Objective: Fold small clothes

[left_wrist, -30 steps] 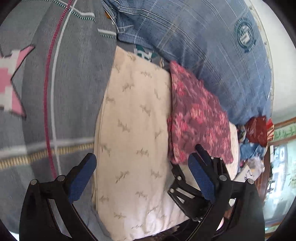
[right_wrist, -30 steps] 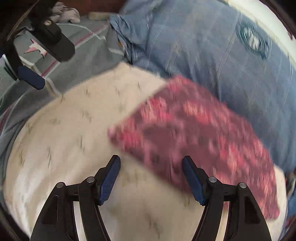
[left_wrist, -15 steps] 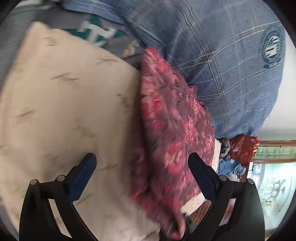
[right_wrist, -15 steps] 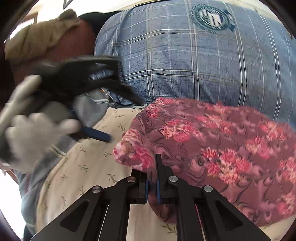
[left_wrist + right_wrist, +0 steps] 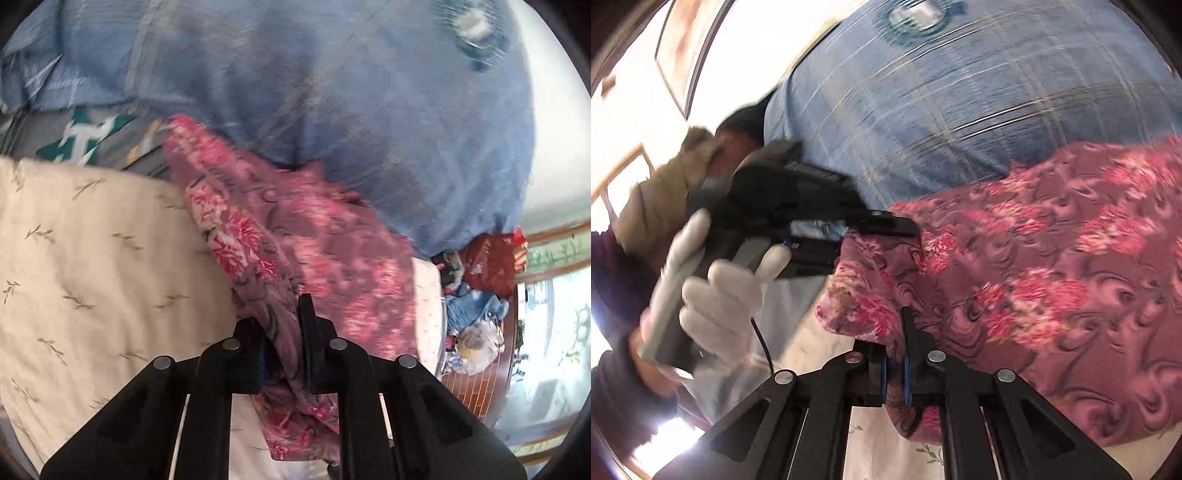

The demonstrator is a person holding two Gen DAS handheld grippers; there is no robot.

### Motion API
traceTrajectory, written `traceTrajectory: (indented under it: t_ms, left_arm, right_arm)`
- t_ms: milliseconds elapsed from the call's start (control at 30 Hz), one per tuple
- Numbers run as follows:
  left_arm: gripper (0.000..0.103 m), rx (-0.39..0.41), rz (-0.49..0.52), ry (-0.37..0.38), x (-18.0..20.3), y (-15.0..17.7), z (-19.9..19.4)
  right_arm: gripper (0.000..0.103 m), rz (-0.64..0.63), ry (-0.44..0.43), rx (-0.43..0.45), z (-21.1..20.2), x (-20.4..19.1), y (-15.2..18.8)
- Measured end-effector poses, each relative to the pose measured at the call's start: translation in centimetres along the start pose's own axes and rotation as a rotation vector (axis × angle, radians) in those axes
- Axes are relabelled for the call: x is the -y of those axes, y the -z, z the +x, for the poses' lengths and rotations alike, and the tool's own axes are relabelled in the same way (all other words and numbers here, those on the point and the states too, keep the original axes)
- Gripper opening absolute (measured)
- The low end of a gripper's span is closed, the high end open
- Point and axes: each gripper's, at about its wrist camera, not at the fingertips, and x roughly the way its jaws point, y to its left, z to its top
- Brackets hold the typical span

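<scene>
Gripping a bunched edge of the floral garment [image 5: 295, 240], the left gripper [image 5: 282, 345] is showing its two black fingers drawn close with the maroon-and-pink cloth pinched between them in the left wrist view. Part of the cloth is hanging down below the fingers; the rest is spreading away toward the blue plaid pillow [image 5: 332, 92], which is lying just behind it and is blurred. The garment is lying over a cream sheet [image 5: 92, 258] printed with small sprigs. A grey bedcover [image 5: 92, 136] with a teal-and-white patch is showing between sheet and pillow. At far right, a heap of mixed cloth [image 5: 476, 295] is sitting near a window, well apart from the work.

In the right wrist view, the right gripper [image 5: 894, 369] is clamping a fold of the same floral garment [image 5: 1052, 277], blue pads nearly meeting with fabric between. The left gripper [image 5: 890, 227] is biting the cloth's upper left corner, held by a white-gloved hand [image 5: 713, 295]. The garment is stretching rightward, in front of the blue plaid pillow [image 5: 960, 110]. A strip of cream sheet [image 5: 886, 450] is showing beneath.
</scene>
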Motion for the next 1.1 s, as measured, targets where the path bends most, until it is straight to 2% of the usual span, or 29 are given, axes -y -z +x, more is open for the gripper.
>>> traceTrajectory:
  t_ms: [167,300,467,600,667,800,900,1000,1033,1067,1100]
  left_arm:
    - [0.012,0.017,0.125,0.007,7.3,0.8,1.0]
    - [0.012,-0.012,0.208,0.033,13.0,1.3,3.3]
    - [0.012,-0.086,0.318,-0.027,20.3,2.6,10.4]
    - [0.012,-0.137,0.347,-0.076,23.9,3.0,15.4]
    - [0.007,-0.159,0.368,-0.08,25.9,3.3,17.9]
    - [0.007,-0.191,0.398,-0.112,27.6,4.3,21.2]
    - [0.007,-0.181,0.403,-0.158,27.6,4.7,21.5]
    - [0.009,-0.081,0.372,-0.161,26.1,3.5,18.0]
    - [0.012,-0.058,0.353,-0.159,25.3,3.0,16.8]
    - [0.02,-0.022,0.32,-0.16,24.1,2.3,15.1]
    - [0.027,0.013,0.287,-0.167,22.7,1.7,13.5]
  right_arm:
    - [0.005,0.123,-0.036,0.127,-5.0,2.3,-2.1]
    - [0.005,0.253,-0.039,0.236,-10.3,4.8,-2.1]
    - [0.005,0.443,-0.034,0.346,-15.1,10.6,-1.7]
    - [0.005,0.601,-0.047,0.414,-17.4,15.1,-1.1]
    - [0.005,0.681,-0.066,0.434,-17.9,16.9,-0.6]
    - [0.005,0.816,-0.053,0.428,-17.7,19.6,0.6]
    - [0.01,0.863,0.011,0.353,-16.8,20.9,0.6]
    - [0.011,0.869,0.075,0.353,-17.3,21.2,0.3]
    - [0.011,0.863,0.094,0.371,-17.8,21.0,0.2]
    - [0.012,0.845,0.12,0.4,-18.5,20.6,0.0]
    - [0.017,0.828,0.141,0.425,-19.2,20.2,-0.2]
